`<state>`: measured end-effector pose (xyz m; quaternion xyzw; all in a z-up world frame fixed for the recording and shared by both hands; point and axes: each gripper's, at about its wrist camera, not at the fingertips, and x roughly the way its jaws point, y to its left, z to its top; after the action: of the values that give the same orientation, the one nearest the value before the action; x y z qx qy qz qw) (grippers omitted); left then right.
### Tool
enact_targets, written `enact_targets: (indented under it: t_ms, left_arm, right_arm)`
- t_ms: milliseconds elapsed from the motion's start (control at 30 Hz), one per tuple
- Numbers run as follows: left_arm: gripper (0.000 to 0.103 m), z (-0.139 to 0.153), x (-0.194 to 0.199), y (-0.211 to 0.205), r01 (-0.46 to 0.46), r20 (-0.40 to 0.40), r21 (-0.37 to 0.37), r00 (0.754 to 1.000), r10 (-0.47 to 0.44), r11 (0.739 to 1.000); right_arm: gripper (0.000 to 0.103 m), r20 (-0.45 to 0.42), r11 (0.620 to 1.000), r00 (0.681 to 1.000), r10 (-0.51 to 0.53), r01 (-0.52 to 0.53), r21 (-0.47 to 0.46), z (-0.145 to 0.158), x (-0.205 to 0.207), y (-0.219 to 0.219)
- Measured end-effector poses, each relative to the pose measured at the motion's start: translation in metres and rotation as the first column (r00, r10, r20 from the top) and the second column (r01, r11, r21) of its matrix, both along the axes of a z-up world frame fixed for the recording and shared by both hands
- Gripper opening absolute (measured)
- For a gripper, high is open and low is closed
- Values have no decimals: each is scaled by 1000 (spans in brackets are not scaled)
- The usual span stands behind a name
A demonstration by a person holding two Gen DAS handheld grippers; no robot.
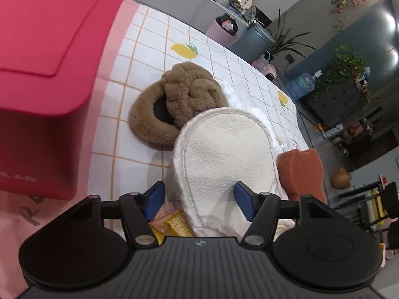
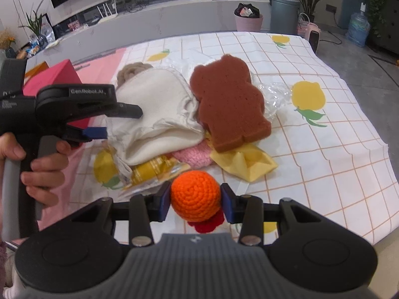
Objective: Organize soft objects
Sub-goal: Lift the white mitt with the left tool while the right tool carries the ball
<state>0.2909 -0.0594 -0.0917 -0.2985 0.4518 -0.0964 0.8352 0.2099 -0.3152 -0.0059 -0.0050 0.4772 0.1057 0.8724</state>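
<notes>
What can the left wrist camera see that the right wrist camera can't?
Only the left wrist view shows the whole brown fluffy slipper and the left gripper from behind, open around the white mitt. Only the right wrist view shows the orange crochet ball clamped in the right gripper, and the yellow cloth. Both show the mitt, the brown bear sponge and the red box.

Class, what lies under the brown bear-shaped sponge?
The brown sponge rests on crinkled clear plastic, a pink knitted piece and a yellow cloth. Anything directly beneath its middle is covered.
</notes>
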Motion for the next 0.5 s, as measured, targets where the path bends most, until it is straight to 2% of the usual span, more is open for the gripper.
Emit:
enact_targets:
  t_ms: [33,133,200,300,400,500]
  left_arm:
    - [63,0,0,1,0,6,-4,1000,0,1000]
    - [38,5,-3,1,-5,16,1,1000,5,1000]
    - [16,11,-4,1,35,36,24,999,-36,999]
    - [6,23,-15,6,51,83,22,995,-53,998]
    - [5,40,-36,14,48,145,-7,988,-46,999]
    - [5,62,-63,19,68,177,45,981,-75,997]
  right_arm:
    - [41,-5,1000,1000,-3,3,-2,-1,0,0]
    - [41,-4,1000,1000,-2,2,-10,-1,0,1]
    - [41,-5,1000,1000,0,0,-11,-1,0,2]
    - [41,-8,1000,1000,1,-1,-15,-2,-1,3]
    - [41,-8,1000,1000,-1,1,-17,-2,-1,3]
    - [41,-6,1000,1000,1,-1,-15,-1,-2,3]
